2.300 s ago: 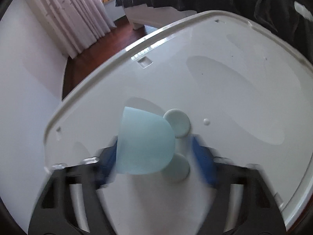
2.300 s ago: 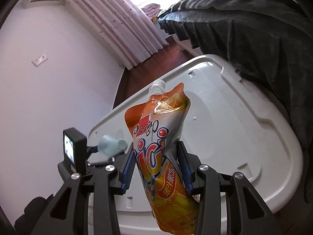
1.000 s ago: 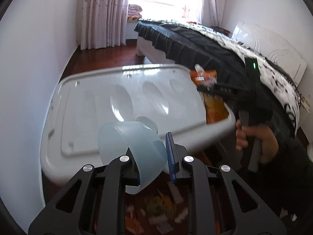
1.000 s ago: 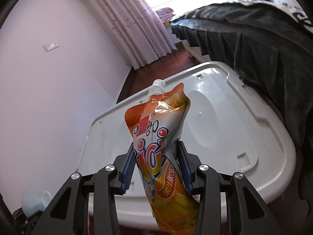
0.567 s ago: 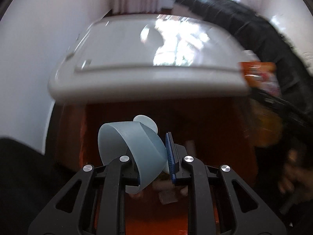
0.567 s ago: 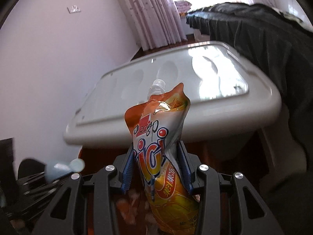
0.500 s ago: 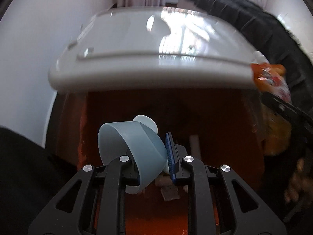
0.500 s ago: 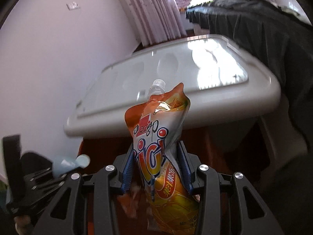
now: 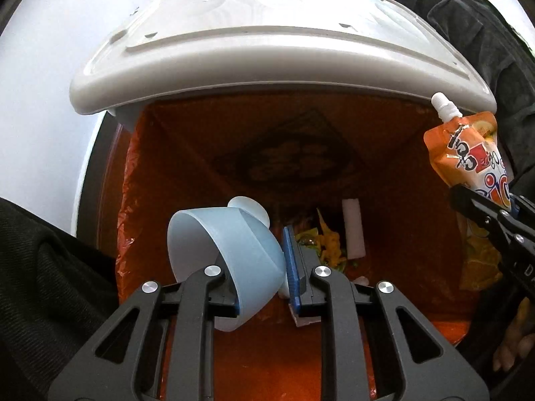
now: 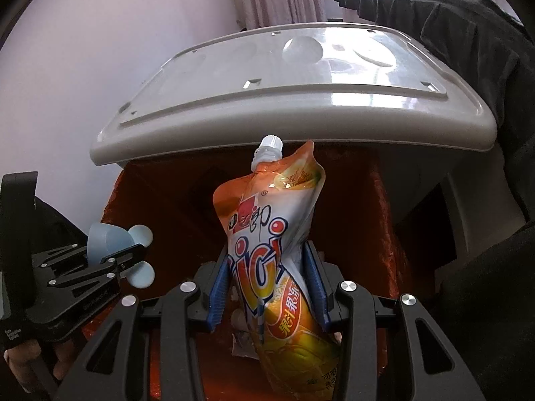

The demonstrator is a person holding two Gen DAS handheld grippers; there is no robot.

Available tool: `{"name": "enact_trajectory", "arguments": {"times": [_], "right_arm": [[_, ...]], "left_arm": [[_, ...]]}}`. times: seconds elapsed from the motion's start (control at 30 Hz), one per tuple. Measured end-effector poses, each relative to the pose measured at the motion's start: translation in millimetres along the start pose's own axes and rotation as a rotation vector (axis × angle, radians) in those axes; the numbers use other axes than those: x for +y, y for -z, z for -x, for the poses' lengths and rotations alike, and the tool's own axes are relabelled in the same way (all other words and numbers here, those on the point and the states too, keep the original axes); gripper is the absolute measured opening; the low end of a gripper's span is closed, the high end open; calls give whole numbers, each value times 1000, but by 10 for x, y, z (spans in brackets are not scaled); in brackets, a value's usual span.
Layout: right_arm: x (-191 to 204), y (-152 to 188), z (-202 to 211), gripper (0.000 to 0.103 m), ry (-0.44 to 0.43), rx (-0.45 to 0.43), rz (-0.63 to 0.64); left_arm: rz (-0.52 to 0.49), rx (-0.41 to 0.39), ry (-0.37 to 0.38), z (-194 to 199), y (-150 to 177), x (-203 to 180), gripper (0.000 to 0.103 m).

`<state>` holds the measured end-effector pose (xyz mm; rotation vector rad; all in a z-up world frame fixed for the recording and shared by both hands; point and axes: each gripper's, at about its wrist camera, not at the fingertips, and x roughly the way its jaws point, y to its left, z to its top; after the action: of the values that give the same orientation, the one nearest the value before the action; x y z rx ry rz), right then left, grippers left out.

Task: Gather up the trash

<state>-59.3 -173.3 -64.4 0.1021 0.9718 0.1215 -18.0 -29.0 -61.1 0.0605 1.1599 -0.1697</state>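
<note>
Two items were held above the orange-lined bin [image 9: 160,173]: a blue cup [image 9: 227,250] pinched in the left gripper [image 9: 264,277], a juice pouch [image 10: 277,250] clamped in the right gripper [image 10: 267,287]. Release over the opening was judged the next move.

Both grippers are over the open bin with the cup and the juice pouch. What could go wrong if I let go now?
The left gripper pinches only the blue cup's thin wall, so it may snag on a pad instead of dropping. The juice pouch in the right gripper hangs near the bin's side and could catch the orange liner's edge or slip outside.
</note>
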Motion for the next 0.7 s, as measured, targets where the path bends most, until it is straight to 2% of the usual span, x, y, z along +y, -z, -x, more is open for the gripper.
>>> {"name": "enact_trajectory", "arguments": {"times": [0.3, 0.33, 0.37, 0.4, 0.43, 0.53, 0.7], "right_arm": [[35, -35, -56, 43, 1, 17, -2], [32, -41, -65, 55, 0, 21, -4], [25, -45, -67, 67, 10, 21, -8], [10, -53, -41, 83, 32, 2, -17], [-9, -54, -11, 83, 35, -17, -29], [-110, -76, 52, 83, 30, -51, -86], [-170, -81, 59, 83, 29, -56, -119]], "left_arm": [[5, 4, 4, -10, 2, -59, 19], [8, 8, 2, -13, -2, -50, 22], [12, 17, -1, -22, -10, -48, 42], [17, 25, -7, -27, -18, -35, 60], [25, 21, -18, -20, -18, -22, 88], [30, -21, -10, 47, -32, -10, 90], [21, -1, -22, 1, -19, -40, 90]]}}
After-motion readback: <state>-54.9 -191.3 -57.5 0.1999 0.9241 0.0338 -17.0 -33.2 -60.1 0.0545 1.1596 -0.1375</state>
